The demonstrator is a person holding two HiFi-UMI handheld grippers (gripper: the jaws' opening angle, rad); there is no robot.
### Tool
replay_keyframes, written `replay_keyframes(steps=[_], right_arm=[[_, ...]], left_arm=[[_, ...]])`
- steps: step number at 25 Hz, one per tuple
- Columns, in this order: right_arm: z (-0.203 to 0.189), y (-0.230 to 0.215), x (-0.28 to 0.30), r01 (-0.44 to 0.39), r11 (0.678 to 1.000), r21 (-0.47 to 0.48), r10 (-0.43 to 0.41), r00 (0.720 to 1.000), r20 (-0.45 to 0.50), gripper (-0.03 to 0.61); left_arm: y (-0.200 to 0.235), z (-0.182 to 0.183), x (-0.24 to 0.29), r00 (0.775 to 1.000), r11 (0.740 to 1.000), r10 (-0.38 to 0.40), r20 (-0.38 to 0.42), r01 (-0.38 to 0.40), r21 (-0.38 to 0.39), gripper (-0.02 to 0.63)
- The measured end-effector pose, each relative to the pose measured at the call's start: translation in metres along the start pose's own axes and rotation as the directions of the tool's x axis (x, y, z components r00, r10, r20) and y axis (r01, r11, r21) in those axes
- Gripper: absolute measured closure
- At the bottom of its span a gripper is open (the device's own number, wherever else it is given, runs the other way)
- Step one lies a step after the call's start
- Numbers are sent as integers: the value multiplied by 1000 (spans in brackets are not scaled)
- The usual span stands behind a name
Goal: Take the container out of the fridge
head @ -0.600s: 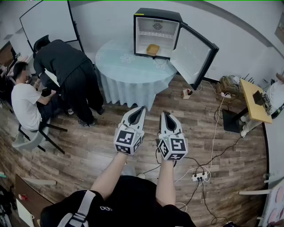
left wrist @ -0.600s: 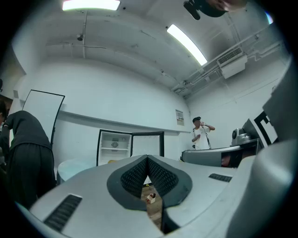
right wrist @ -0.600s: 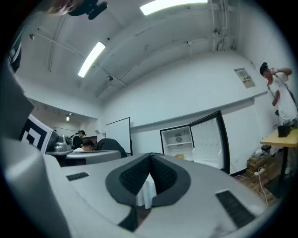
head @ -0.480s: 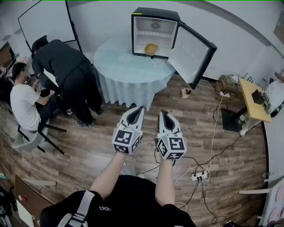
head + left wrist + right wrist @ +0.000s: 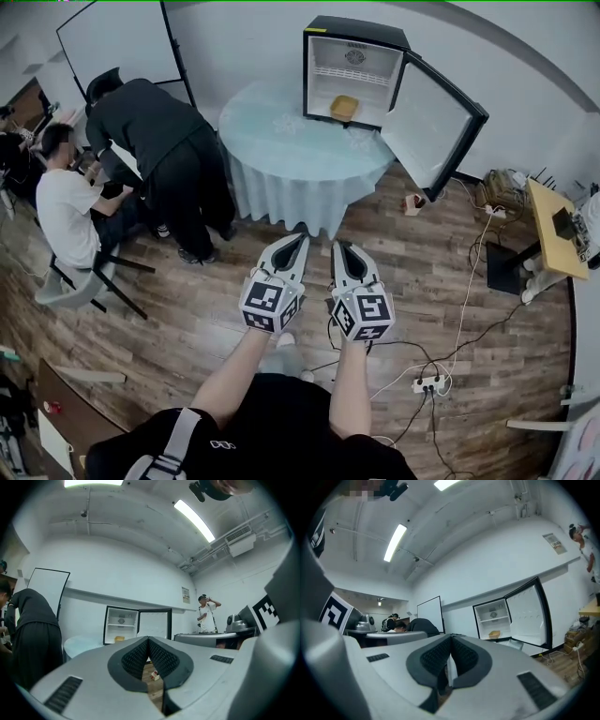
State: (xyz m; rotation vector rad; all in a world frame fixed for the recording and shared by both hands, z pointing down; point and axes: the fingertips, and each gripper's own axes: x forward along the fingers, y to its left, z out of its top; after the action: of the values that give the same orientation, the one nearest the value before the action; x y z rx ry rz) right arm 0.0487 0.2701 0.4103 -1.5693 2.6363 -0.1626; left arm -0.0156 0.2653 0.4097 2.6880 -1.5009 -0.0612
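Item: small yellow container (image 5: pixel 344 107), inside open black fridge (image 5: pixel 356 30), well apart, ahead and slightly right. The left hand-held gripper (image 5: pixel 297 240) and right hand-held gripper (image 5: pixel 343 247) are pressed together, empty; right probably nearer.

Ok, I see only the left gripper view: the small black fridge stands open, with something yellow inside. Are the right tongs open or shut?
Observer: Shut, and empty: the right tongs hold nothing.
Operator: Are they near the table?
Observer: No. In the head view, brown wooden floor shows between the right tongs and the round table with the pale blue cloth.
Operator: Anything to trip on?
Observer: A white power strip lies on that floor, right of the right tongs.
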Motion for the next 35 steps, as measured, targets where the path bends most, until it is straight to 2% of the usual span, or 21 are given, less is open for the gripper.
replay_keyframes(steps=[3,8,11,13,19,22,25,31,35], right_arm=[[-4,0,18,-12,1000,-12,12,1000,-17,578],[5,-30,49,31,999,-27,-31,999,-23,578],[21,-29,77,-20,997,-69,19,1000,-16,577],[27,-31,94,-25,997,-78,24,1000,-17,578],[16,-33,139,-39,992,-118,28,995,-99,578],[19,-41,153,-21,986,-166,1,993,-121,577],[12,-45,164,1,984,-176,-25,991,-134,578],[14,-57,188,53,985,-167,-73,990,-117,578],[35,-53,213,34,982,-188,-50,996,-80,578]], left_arm=[[17,-2,13,1000,1000,9,3,-9,-26,614],[32,4,53,1000,997,-17,26,19,-71,614],[43,19,82,998,996,-39,50,43,-82,614],[55,25,96,998,995,-36,56,42,-95,614],[100,25,126,999,988,-32,43,38,-153,614],[111,21,140,998,983,-47,44,54,-173,614],[129,13,146,998,979,-52,34,57,-197,614],[150,27,154,994,984,-73,75,84,-157,614],[171,44,163,993,985,-58,102,74,-157,614]])
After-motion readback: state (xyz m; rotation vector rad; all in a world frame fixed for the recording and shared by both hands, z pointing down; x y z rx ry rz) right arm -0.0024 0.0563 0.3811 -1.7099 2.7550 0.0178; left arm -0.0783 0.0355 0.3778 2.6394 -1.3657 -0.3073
